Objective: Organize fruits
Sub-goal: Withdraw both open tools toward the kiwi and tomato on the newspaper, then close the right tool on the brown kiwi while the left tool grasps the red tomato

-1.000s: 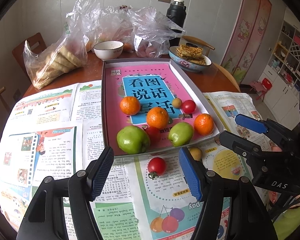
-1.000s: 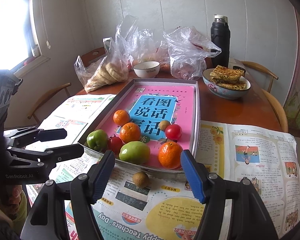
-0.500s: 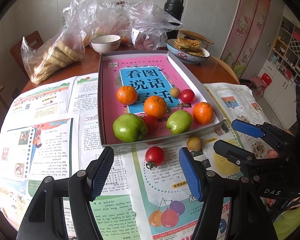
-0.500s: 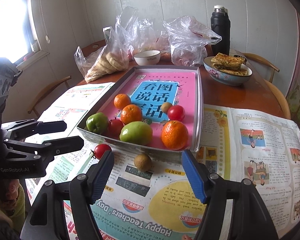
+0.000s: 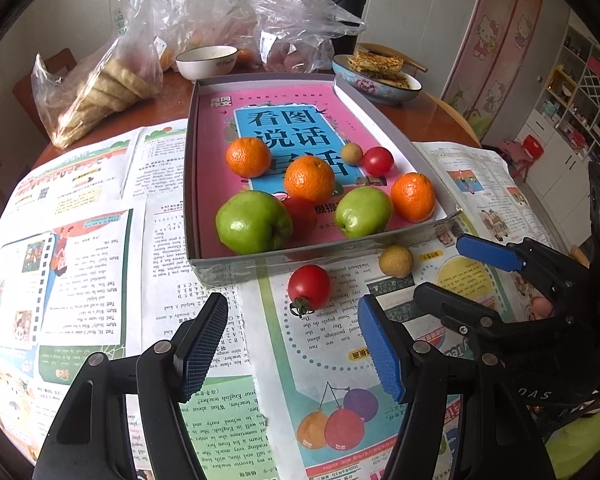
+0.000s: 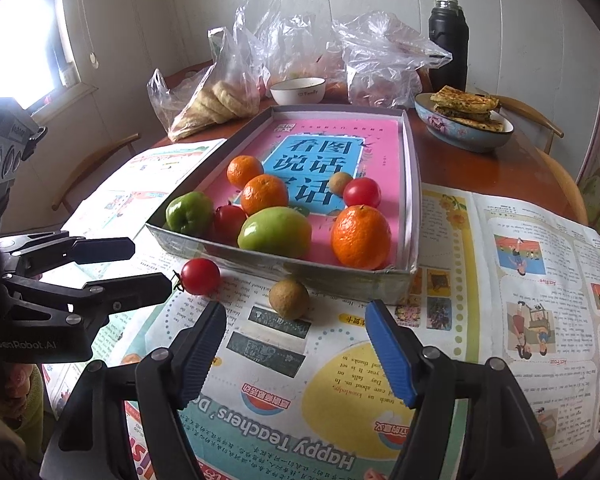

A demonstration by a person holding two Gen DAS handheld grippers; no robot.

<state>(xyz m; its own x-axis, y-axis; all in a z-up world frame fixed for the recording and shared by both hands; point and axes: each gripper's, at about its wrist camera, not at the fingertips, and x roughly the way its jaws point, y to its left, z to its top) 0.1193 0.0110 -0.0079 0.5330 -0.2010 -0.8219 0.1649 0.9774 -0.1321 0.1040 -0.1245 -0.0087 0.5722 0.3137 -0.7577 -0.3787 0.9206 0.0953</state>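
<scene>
The tomato [image 5: 309,287] and the small brown fruit [image 6: 289,298] lie on the newspaper [image 5: 100,264] just outside the tray's [image 5: 236,270] near edge. Both grippers have closed in over the last second — left gripper [image 5: 290,350] lines up on the tomato, right gripper [image 6: 296,350] on the brown fruit, both wide and empty — so pickup looks imminent.

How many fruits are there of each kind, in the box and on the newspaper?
Round orange tangerines: 3
Green apples: 2
Small red tomatoes: 3, one half hidden between the apples
Small tan-brown round fruits: 2
Total: 10
</scene>
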